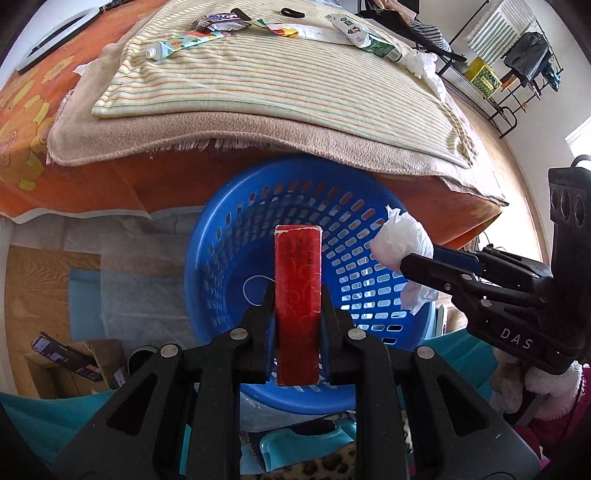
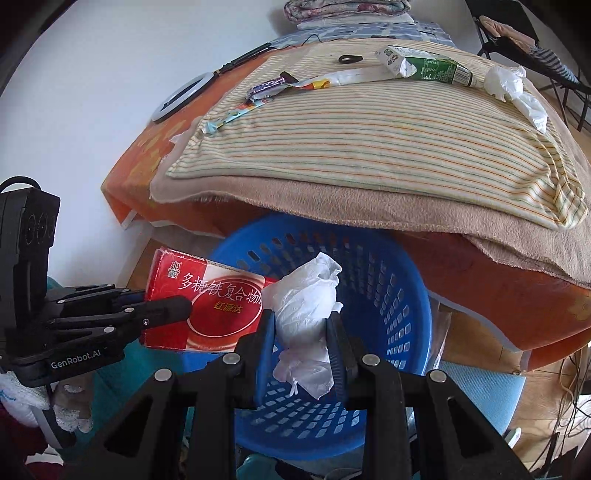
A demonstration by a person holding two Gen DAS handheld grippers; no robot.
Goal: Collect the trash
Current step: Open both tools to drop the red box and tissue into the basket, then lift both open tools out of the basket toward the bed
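Note:
My left gripper (image 1: pixel 297 295) is shut on a red carton box (image 1: pixel 297 291), held edge-on above the blue slotted basket (image 1: pixel 236 221). The box shows broadside in the right wrist view (image 2: pixel 210 306), with the left gripper (image 2: pixel 166 308) on it. My right gripper (image 2: pixel 301 325) is shut on a crumpled white tissue (image 2: pixel 306 306) over the basket (image 2: pixel 388 288). In the left wrist view the right gripper (image 1: pixel 406 267) holds the tissue (image 1: pixel 402 251) above the basket's right rim. The basket looks empty.
On the striped cloth (image 1: pixel 258 85) on the bed lie a tube (image 1: pixel 173 46), candy wrappers (image 1: pixel 221 22), a paper strip (image 1: pixel 306 31), a green carton (image 1: pixel 373 42), a crumpled tissue (image 1: pixel 424 66) and a black ring (image 1: pixel 291 13). A clothes rack (image 1: pixel 517 74) stands at the right.

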